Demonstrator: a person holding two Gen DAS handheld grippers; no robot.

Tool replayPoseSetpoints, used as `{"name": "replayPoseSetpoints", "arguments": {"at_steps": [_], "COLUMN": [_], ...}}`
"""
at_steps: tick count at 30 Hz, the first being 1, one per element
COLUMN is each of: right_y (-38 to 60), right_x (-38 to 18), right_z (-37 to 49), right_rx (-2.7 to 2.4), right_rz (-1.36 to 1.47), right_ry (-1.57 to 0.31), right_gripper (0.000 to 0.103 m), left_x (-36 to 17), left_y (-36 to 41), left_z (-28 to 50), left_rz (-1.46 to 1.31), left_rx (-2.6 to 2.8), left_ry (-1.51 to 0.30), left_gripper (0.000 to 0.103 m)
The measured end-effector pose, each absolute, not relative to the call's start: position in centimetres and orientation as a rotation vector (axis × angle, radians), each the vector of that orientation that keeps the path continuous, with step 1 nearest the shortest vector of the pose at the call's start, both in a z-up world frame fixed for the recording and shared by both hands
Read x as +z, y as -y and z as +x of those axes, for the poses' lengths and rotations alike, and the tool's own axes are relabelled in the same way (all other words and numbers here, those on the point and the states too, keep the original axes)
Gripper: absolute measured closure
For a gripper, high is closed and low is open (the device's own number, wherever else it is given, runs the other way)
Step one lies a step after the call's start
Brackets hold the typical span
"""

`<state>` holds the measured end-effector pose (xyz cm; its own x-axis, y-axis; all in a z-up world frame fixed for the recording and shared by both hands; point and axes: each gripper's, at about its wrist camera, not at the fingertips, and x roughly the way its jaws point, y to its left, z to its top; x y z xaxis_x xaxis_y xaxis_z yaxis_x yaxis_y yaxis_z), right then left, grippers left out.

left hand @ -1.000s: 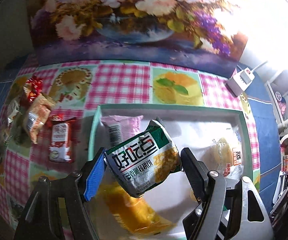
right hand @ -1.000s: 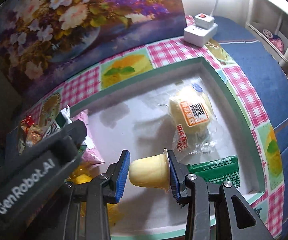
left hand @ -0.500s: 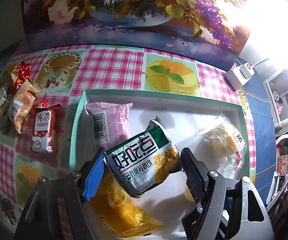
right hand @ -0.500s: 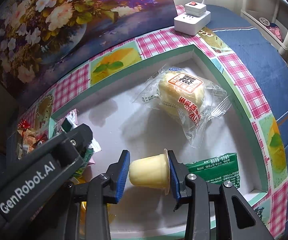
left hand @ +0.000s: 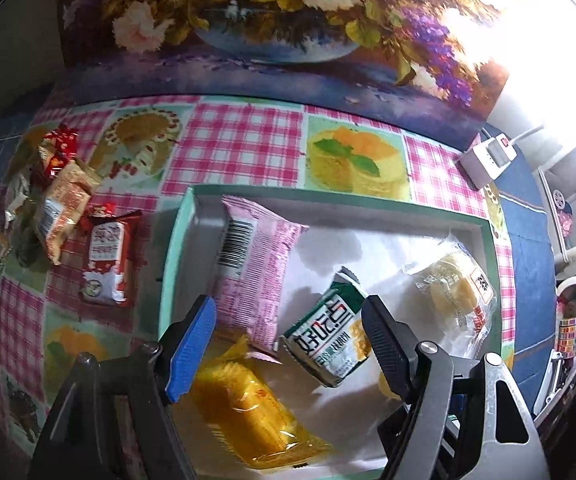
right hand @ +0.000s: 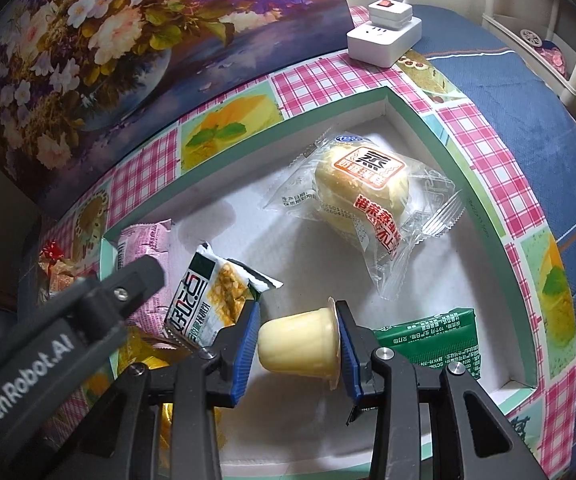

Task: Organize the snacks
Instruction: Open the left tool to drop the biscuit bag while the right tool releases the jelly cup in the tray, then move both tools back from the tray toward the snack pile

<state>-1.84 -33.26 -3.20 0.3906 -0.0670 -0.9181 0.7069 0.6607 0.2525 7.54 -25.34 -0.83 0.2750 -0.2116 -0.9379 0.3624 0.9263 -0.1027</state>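
a: filling the tray (left hand: 176,240) with snacks, that's the step. the left tool (left hand: 288,344) hangs with its jaws spread over the green packet (left hand: 330,340), which now lies on the tray floor just beside the pink packet (left hand: 254,272) and the yellow packet (left hand: 244,412).

b: and the right tool (right hand: 298,344)?

a: pinching a pudding cup (right hand: 300,346) side-on between its blue pads, above the tray floor near the green box (right hand: 432,340). the wrapped bun (right hand: 362,188) lies further back in the tray.

b: what has changed from a second ago?

a: then the green packet sat gripped between the left tool's jaws, lifted off the floor. now it's down and free of both pads, though one corner may still brush the dark pad; the view is too warped to say.

b: next move?

a: i'd judge the right tool needs to lower the cup into the bare patch between packet and box, ideally turned upright, then let go. the left could go back for the red packet (left hand: 106,256) and the others on the tabletop (left hand: 244,140) outside the tray.
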Motion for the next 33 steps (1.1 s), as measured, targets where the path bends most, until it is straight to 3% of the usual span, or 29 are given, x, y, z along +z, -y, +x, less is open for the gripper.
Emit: {"name": "replayPoseSetpoints", "arguments": {"at_steps": [5, 7, 18, 21, 33], "right_y": [32.9, 32.8, 32.6, 32.2, 31.8], "right_x": [-3.2, -3.1, -1.7, -1.3, -0.2], "right_z": [-1.2, -1.0, -0.7, -0.5, -0.2], "right_rx": [-0.538, -0.537, -0.478, -0.466, -0.452], "right_rz": [0.656, 0.642, 0.61, 0.586, 0.534], "right_ry": [-1.101, -1.101, -1.094, -1.092, -1.073], "right_gripper": [0.06, 0.051, 0.031, 0.02, 0.002], "left_x": [0.1, 0.4, 1.2, 1.1, 0.2], "left_y": [24.4, 24.0, 21.4, 21.2, 19.1], "left_z": [7.8, 8.0, 8.8, 8.7, 8.6], "left_rz": [0.143, 0.145, 0.142, 0.157, 0.139], "left_rx": [-0.335, -0.316, -0.126, -0.091, 0.066], "left_ry": [-1.205, -1.194, -1.138, -1.132, -1.138], "left_gripper": [0.027, 0.027, 0.027, 0.027, 0.026]}}
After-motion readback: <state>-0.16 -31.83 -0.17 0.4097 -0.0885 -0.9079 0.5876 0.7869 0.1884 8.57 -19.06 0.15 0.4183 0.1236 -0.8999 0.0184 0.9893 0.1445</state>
